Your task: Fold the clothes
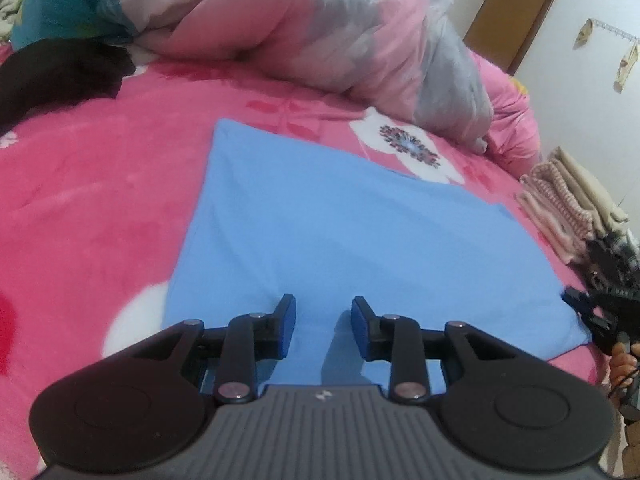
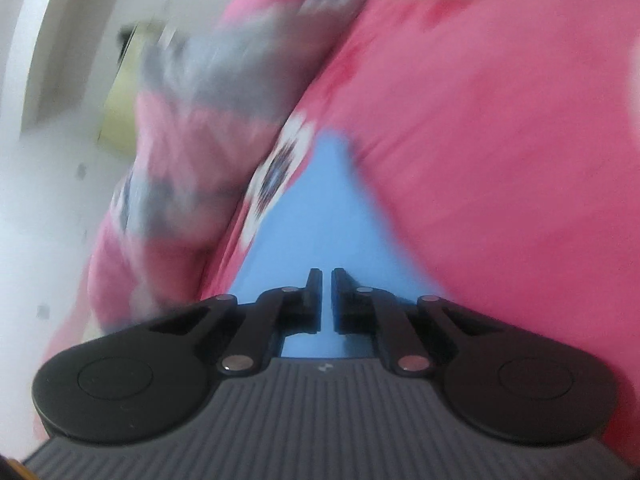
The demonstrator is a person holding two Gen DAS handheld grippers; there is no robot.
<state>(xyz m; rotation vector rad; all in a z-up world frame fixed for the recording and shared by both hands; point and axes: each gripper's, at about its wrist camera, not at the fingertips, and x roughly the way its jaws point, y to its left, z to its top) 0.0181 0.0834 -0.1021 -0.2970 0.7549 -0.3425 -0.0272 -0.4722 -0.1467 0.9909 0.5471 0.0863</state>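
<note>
Though blur hides any pinch, right tongs (image 2: 326, 280) look closed; left tongs (image 1: 323, 312) gape over blue cloth (image 1: 320, 224).

Both wrist views look down close along their fingers, the right one tilted and blurred; they share the blue cloth (image 1: 320, 232) (image 2: 320, 216) on the pink blanket (image 1: 100, 184) (image 2: 500, 160).

We see a plain light-blue cloth (image 1: 320, 216) on a bright pink bedspread (image 1: 100, 184) printed with red leaves and a white flower with a dark blue-red centre. Behind it our pink quilt (image 1: 320, 40) carries grey leaf shapes. A black garment (image 1: 60, 72) lies beside a teal pillow (image 1: 60, 0); beige and pink-striped folded clothes (image 1: 560, 208) sit at the bed's edge.
</note>
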